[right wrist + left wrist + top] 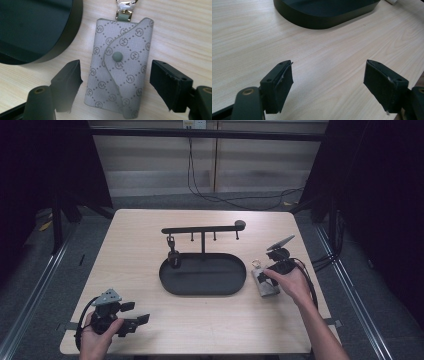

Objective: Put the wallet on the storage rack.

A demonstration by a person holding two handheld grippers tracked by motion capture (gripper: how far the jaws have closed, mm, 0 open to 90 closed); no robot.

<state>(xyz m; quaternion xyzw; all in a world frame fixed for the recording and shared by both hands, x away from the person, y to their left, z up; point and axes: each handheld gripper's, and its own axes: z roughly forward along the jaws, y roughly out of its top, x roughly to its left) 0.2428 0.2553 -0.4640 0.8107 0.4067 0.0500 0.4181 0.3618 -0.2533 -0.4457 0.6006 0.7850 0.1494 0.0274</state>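
Work in hand: right tongs point(116, 82) poised over a grey key pouch point(120, 67) lying flat on the surface point(150, 240).
Pouch position: just right of the black oval tray point(172, 282), near the right edge; apart from the tray wall, not touching it. Metal clasp with ring point(124, 11) at its far end.
Right tongs state: jaws apart, one on each long side of the pouch; pads clear of the fabric, nothing gripped.
Left tongs point(328, 85) state: jaws wide apart over bare wood, nothing between them; held low at the near left corner of the surface, well apart from the pouch.
Stand: black bar with hooks point(202, 229) rises from the tray; a small dark item point(173, 256) hangs from the left hook.
Handling (judgement): woven fabric, folded flap with a snap button point(117, 56); looks light, soft, likely to buckle if squeezed hard. Not fragile. Lies thin against the surface, so the pads must get low.
Where to grip (judgement): across the width at mid-body, near the snap, where the layers are thickest; or near the clasp end, leaving the ring free.
Risk (judgement): pads may skid over the flat cloth.
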